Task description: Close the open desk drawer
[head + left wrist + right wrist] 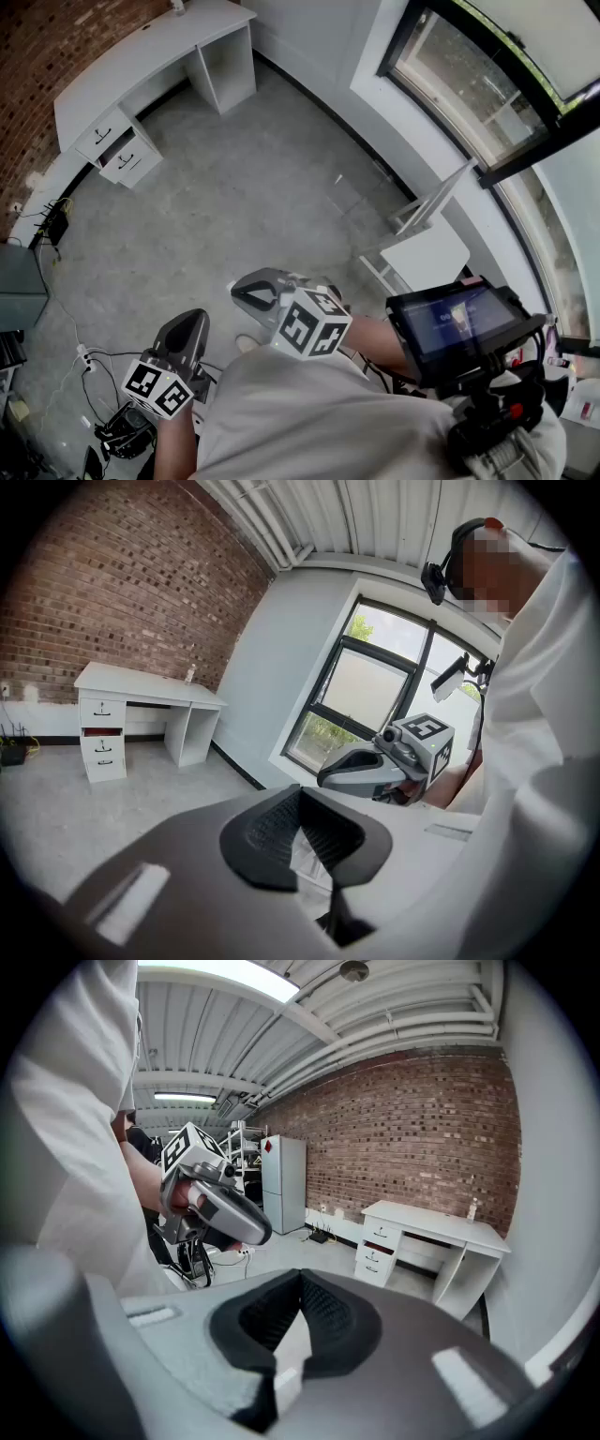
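The long white table (141, 58) with its open drawer (118, 145) stands across the grey floor (262, 206) — well apart from the left claw (190, 326) and right claw (251, 293), both squeezed together, empty.

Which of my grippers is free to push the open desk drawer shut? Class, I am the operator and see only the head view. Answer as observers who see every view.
Observer: In the left gripper view, the left gripper has its jaws shut, tips meeting, with nothing between them.
Operator: And the other one?
Observer: The right gripper looks the same in its own view: shut and empty. Either seems free to push.
Operator: Which drawer am I aiming for?
Observer: Seen from the front, the open drawer appears as a dark gap directly under the top drawer of the white desk.
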The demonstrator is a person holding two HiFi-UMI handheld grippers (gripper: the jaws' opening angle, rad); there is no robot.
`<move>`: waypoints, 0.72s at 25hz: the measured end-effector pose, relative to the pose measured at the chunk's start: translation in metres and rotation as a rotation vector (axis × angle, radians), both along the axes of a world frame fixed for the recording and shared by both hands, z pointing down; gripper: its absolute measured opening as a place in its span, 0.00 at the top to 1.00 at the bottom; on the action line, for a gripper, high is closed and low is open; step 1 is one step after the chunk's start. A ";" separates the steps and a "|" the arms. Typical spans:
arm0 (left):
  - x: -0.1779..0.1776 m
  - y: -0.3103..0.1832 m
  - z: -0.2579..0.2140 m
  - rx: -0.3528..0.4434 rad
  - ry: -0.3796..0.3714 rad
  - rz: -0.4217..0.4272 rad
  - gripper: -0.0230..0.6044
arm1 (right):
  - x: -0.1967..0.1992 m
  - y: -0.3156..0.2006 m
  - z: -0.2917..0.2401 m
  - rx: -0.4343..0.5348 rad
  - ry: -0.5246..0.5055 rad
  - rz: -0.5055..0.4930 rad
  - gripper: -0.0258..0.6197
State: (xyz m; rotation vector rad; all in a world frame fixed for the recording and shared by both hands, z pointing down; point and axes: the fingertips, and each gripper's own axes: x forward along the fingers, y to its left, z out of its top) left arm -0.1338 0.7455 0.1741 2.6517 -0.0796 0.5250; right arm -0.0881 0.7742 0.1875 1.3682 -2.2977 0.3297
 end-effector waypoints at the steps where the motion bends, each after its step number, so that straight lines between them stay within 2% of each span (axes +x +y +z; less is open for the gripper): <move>1: -0.002 0.001 -0.001 0.002 0.002 -0.005 0.96 | -0.004 0.001 0.000 0.004 0.003 -0.008 0.96; 7: -0.015 0.016 0.003 -0.012 0.002 -0.030 0.96 | -0.022 0.010 -0.004 0.017 0.005 -0.049 0.96; 12: -0.008 0.028 0.006 -0.065 0.009 -0.046 0.96 | -0.013 0.024 -0.008 0.013 -0.005 -0.052 0.96; 15: -0.008 0.017 0.014 -0.087 0.024 -0.088 0.96 | -0.005 0.017 -0.004 0.006 -0.009 -0.062 0.95; 18: -0.009 -0.007 0.019 -0.092 0.031 -0.151 0.96 | 0.001 -0.001 0.003 -0.032 -0.017 -0.090 0.90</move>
